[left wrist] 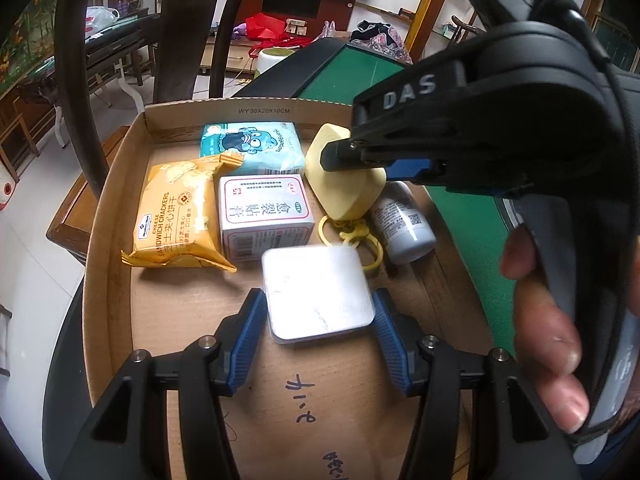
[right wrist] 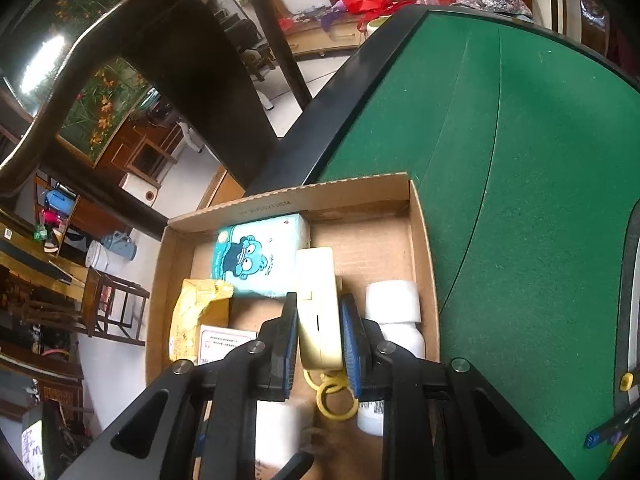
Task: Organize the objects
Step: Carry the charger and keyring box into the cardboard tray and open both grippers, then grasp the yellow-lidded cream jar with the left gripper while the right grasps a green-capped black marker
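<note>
A shallow cardboard box [left wrist: 116, 208] lies on a green felt table. Inside it are a yellow cracker packet [left wrist: 176, 216], a blue tissue pack [left wrist: 252, 148], a white carton with a red frame [left wrist: 264, 212] and a white bottle [left wrist: 404, 224] on its side. My left gripper [left wrist: 319, 312] sits low over the box floor, its blue pads against both sides of a flat silver tin [left wrist: 316, 288] whose far end is blurred. My right gripper [right wrist: 320, 320] is shut on a pale yellow case [right wrist: 318, 304] held on edge, with yellow key rings [right wrist: 332, 396] trailing from it beside the bottle [right wrist: 394, 300].
The green table [right wrist: 520, 200] with its black rim spreads to the right of the box. A dark wooden chair [right wrist: 180, 60] stands past the box's far left corner. A blue-tipped pen [right wrist: 604, 432] lies at the table's right edge. A hand [left wrist: 548, 320] grips the right gripper's handle.
</note>
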`<state>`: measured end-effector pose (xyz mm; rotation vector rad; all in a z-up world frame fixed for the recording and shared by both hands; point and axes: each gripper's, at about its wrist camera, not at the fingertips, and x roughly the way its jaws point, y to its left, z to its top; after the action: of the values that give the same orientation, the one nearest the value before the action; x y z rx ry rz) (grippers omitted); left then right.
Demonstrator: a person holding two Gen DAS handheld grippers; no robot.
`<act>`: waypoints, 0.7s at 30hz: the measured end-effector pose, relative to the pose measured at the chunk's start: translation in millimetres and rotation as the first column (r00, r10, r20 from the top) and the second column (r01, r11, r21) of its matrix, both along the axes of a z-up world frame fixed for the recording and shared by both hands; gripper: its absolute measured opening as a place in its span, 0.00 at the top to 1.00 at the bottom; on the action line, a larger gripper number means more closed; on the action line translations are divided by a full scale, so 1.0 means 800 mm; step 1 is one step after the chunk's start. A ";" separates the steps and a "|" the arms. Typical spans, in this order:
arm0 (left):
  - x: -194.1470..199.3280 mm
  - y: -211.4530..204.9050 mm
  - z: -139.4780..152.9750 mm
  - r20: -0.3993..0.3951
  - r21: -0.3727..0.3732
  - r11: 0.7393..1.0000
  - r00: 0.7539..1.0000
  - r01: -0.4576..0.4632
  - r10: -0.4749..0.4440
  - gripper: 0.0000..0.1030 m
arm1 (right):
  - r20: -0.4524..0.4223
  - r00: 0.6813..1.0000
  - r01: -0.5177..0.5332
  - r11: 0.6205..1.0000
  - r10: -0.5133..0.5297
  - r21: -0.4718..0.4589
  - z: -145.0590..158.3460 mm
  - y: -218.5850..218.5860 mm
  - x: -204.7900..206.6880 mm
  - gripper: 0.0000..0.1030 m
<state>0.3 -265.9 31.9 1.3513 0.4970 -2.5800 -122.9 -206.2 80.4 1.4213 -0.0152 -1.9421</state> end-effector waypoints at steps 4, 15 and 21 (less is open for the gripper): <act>0.005 -0.002 0.007 -0.041 -0.005 1.000 0.999 -0.015 0.015 0.39 | -0.018 1.000 -0.006 0.999 0.006 -0.043 0.014 0.018 0.017 0.73; 0.032 0.019 0.032 -0.102 -0.029 1.000 0.995 -0.007 0.004 0.33 | -0.060 0.998 -0.008 0.990 0.000 -0.140 0.039 0.090 0.068 0.56; 0.041 0.056 0.047 -0.141 -0.041 0.998 0.989 0.046 -0.051 0.31 | -0.096 0.995 0.002 0.989 -0.017 -0.150 0.039 0.156 0.104 0.56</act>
<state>32.8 -221.0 69.6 1.1875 0.4395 -2.7245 -39.7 -81.8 111.6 1.2300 -0.1203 -1.9722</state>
